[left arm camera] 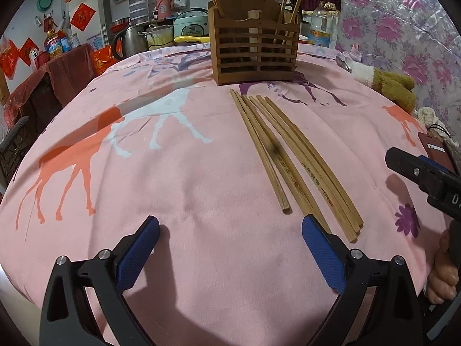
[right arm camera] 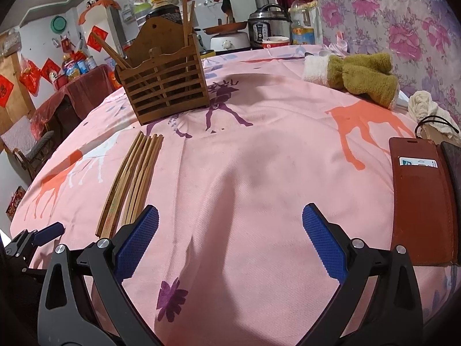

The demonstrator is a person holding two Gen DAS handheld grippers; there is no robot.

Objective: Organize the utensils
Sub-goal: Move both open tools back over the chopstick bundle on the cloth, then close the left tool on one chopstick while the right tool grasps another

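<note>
Both jaws stand released and empty: the left gripper (left arm camera: 230,248) hovers low over the pink tablecloth (left arm camera: 187,187) with its right pad just beside the near ends of the loose chopsticks (left arm camera: 291,158), and the right gripper (right arm camera: 230,245) hovers to the other side of that bundle, its left pad near the same ends. Several wooden chopsticks lie side by side on the cloth, their far tips pointing toward the slatted wooden holder (left arm camera: 255,43), which stands upright beyond them and already contains a few upright chopsticks. The step in hand appears to be the approach before a first pick; most of the sorting seems yet to be done. The next move likely calls for closing one gripper on a single stick near its end, lifting it, tipping it upright and lowering it into a compartment of the holder. Packed sticks may come up together or roll. A green and white towel (right arm camera: 363,75), a brown wallet case (right arm camera: 420,201) and kitchen appliances at the back lie well apart from the path; nothing blocks it.
</note>
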